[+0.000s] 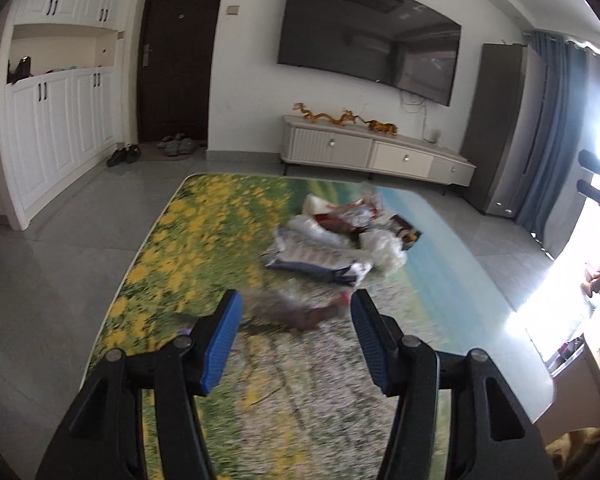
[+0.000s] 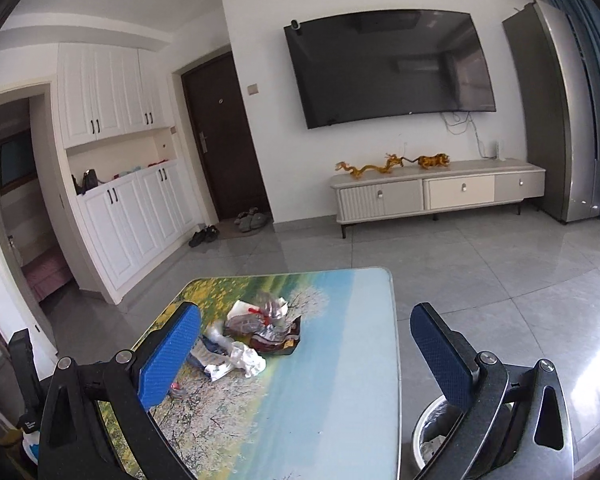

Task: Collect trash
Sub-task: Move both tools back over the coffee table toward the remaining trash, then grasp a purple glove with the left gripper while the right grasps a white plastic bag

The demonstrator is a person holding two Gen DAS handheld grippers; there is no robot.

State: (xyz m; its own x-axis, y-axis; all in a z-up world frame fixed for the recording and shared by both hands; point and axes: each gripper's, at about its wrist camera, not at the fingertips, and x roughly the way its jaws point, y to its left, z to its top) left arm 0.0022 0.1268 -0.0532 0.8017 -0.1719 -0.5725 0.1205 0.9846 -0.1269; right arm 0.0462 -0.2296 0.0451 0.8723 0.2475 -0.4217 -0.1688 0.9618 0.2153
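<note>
A pile of trash (image 1: 340,236), crumpled wrappers, plastic bags and white paper, lies on the table with the flower-field print (image 1: 172,248). My left gripper (image 1: 296,312) is open just above the table, and a blurred clear wrapper with red trim (image 1: 300,308) lies between its blue pads, not clamped. In the right wrist view the pile (image 2: 256,336) sits left of centre on the table (image 2: 340,360). My right gripper (image 2: 306,332) is wide open and empty, held above the table's near right side. A lined trash bin (image 2: 436,436) stands on the floor below its right finger.
A TV console (image 2: 436,192) with gold figurines stands under a wall TV (image 2: 392,68). White cabinets (image 2: 128,216), a dark door and shoes are at the left. A grey tall unit and blue curtain (image 1: 548,128) are at the right. Grey tile floor surrounds the table.
</note>
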